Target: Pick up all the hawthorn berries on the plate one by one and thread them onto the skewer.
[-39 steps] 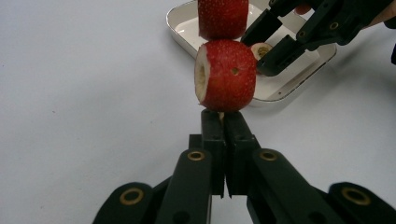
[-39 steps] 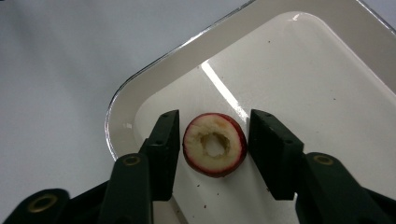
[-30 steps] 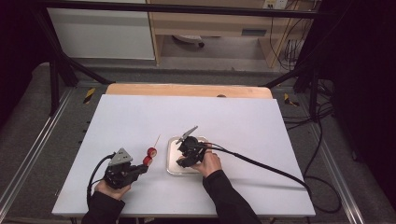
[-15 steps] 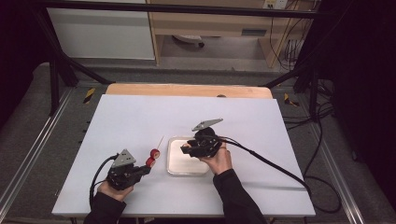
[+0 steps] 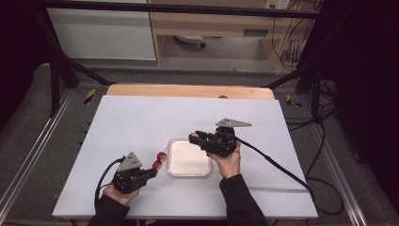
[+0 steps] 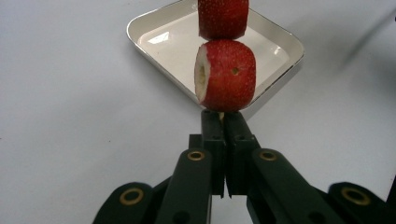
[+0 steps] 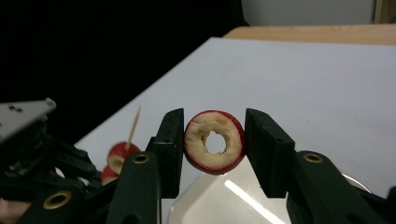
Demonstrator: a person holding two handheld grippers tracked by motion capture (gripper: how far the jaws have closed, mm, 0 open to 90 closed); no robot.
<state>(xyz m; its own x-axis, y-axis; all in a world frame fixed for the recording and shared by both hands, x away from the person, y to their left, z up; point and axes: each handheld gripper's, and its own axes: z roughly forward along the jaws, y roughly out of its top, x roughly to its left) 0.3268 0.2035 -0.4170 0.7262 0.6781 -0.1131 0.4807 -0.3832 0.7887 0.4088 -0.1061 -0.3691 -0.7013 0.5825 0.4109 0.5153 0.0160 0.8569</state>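
We hold a skewer in the left gripper, whose jaws are clamped tight on its lower end. Two strawberry pieces sit threaded on it just above the jaws, and in the high view they hang just left of the tray.

The right gripper has changed place. A second ago it was low over the tray; half a second ago it was raised beyond the tray's far right corner; now it is above the tray's far edge, jaws pointing left toward the skewer. The left gripper is where it was a second ago.

The right jaws grip a ring, a cored red slice with a hole through its middle; both pads press its rim in the right gripper view. In the high view the tray looks bare and white.

We judge that the pick from the tray is complete and the step in hand is threading. In the right gripper view the skewer tip stands left of and beyond the ring, well apart from it. The next move calls for lining up the ring's hole with the tip and sliding the ring down onto the two pieces. The risk is a missed hole or a split ring.
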